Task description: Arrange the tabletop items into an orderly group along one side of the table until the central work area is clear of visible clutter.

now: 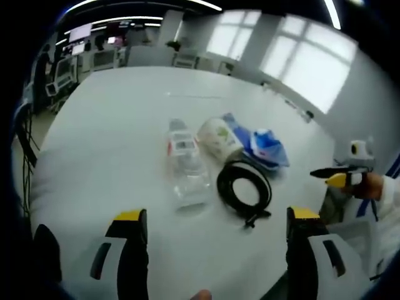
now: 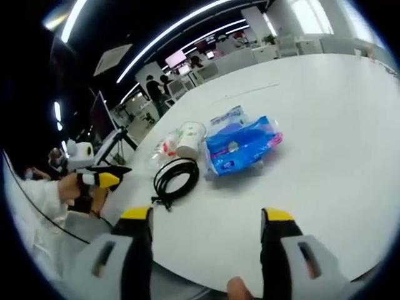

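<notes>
Four items lie bunched near one side of a white tabletop (image 1: 112, 137): a clear plastic bottle (image 1: 185, 164) on its side, a pale paper cup (image 1: 219, 139) tipped over beside it, a blue plastic packet (image 1: 265, 147) just behind, and a coiled black cable (image 1: 244, 187) nearest the edge; the left hand-held gripper (image 1: 217, 234) hangs above the tabletop with its yellow-tipped jaws well apart and nothing between them; in the right gripper view, the right hand-held gripper (image 2: 205, 234) is likewise spread wide and empty, facing the same cluster from the opposite side, the cable (image 2: 176, 178) closest to it, the packet (image 2: 240, 147) and cup (image 2: 189, 139) beyond; the items sit close together but not yet in any tidy line. The risks, as judged from here: the bottle and cup, both lying on their round sides, could roll away or off the edge if nudged rather than gripped; the cable could uncoil and drag its neighbours if lifted by one loop; the slick packet may slip from a shallow pinch.
</notes>
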